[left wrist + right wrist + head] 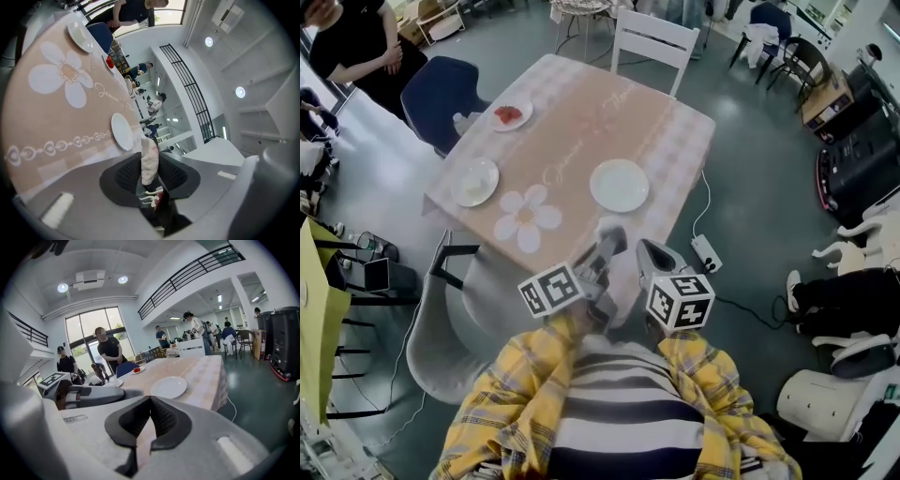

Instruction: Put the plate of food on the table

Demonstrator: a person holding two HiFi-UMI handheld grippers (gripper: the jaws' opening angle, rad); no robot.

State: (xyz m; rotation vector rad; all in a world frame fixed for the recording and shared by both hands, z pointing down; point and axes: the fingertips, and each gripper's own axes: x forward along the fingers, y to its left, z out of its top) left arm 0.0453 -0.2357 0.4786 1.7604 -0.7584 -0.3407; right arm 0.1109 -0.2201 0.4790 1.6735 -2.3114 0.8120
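While hovering side by side at the near edge of the pink-and-white cloth-covered tabletop (581,122): gripping a small whitish, pink-flecked lump (149,159), of a kind not identifiable, in the left claw (612,234), and presenting the right claw (649,251) closed, tips together, with nothing between. Lying on the far left corner of the tabletop, well apart from both claws: the small white plate of red food (508,115). Lying nearer: an empty round white plate (619,185).
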